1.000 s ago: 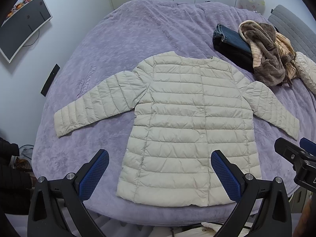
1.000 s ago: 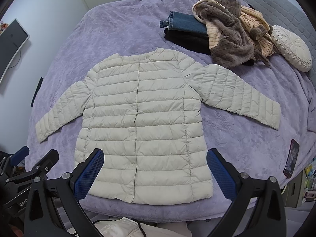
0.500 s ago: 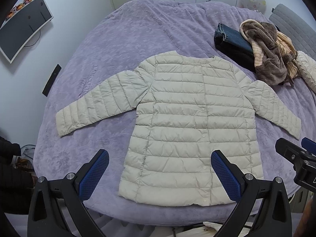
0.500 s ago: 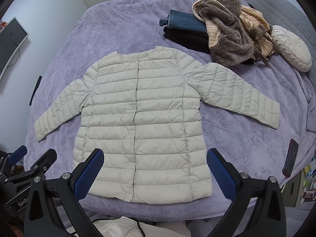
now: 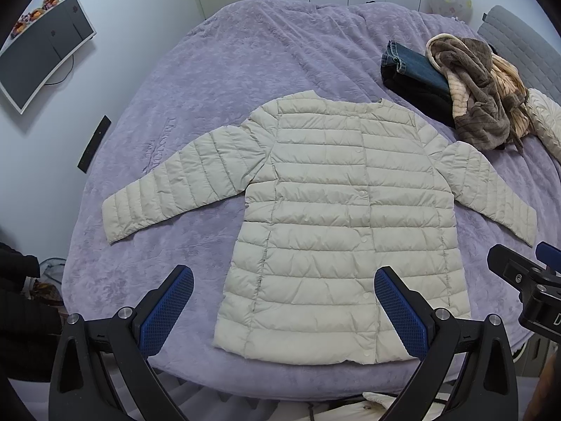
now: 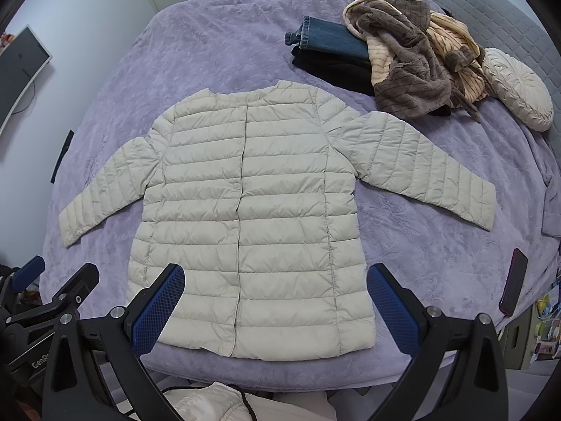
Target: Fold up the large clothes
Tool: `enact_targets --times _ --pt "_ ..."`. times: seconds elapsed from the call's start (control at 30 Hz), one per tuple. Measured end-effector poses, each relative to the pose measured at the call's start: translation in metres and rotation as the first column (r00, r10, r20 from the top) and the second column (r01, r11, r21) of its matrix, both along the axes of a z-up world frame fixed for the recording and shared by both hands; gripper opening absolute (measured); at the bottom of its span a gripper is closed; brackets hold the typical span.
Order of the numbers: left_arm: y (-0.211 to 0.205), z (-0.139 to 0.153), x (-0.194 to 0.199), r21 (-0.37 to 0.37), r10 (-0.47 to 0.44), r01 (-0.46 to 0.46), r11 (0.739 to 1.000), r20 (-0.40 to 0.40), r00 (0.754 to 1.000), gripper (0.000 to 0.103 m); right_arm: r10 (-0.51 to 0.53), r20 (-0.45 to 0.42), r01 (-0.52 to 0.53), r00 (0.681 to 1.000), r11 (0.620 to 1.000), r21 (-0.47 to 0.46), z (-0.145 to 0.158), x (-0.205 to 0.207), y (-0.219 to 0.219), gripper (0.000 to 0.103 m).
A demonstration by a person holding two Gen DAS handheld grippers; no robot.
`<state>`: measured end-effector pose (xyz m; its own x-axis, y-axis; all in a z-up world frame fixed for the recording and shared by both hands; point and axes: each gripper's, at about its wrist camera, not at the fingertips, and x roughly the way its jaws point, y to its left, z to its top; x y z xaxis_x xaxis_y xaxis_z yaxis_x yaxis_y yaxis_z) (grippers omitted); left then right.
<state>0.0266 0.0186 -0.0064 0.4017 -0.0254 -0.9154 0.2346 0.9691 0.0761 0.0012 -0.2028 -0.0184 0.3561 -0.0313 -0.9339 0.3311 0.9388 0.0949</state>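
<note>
Purple bedding covers the bed (image 5: 217,70), which fills both views. Nearest, the left gripper (image 5: 284,307) and right gripper (image 6: 275,303) hang above the bed's near edge, each with jaws wide apart and gripping nothing. Just beyond them the jacket (image 5: 343,217) lies flat, front up and buttoned, hem toward the grippers, both sleeves spread out to the sides. A phone (image 6: 513,282) rests near the right edge. Farther back, right of the collar, sit folded jeans (image 6: 329,40) on dark clothing, with a brown robe (image 6: 406,70) heaped beside them and a round cushion (image 6: 515,87) past that.
</note>
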Motion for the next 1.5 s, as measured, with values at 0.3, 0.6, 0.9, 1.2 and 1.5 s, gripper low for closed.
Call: enact_targets --times 0.3,0.6,0.9,1.2,1.5 --pt "0.010 -0.002 0.000 0.001 0.004 -0.004 1.000 0.003 1.000 0.103 0.018 -0.010 -0.018 1.000 1.000 -0.007 0.000 -0.001 0.006 0.103" --pt "0.008 -0.002 -0.002 0.002 0.002 -0.002 1.000 0.003 1.000 0.103 0.018 -0.021 -0.018 1.000 1.000 -0.007 0.001 0.002 0.011 0.103" --pt "0.011 0.000 -0.003 0.001 0.007 -0.007 1.000 0.002 1.000 0.103 0.028 -0.025 -0.029 0.999 1.000 -0.013 0.001 0.001 0.012 0.103" --pt "0.011 0.000 -0.004 0.001 0.006 -0.006 1.000 0.001 1.000 0.103 0.027 -0.029 -0.028 0.999 1.000 -0.012 0.000 0.001 0.015 0.103" --pt "0.022 -0.011 -0.006 -0.012 0.013 -0.013 1.000 -0.027 1.000 0.103 0.033 -0.041 -0.033 0.999 0.999 0.008 -0.010 0.008 0.027 0.103"
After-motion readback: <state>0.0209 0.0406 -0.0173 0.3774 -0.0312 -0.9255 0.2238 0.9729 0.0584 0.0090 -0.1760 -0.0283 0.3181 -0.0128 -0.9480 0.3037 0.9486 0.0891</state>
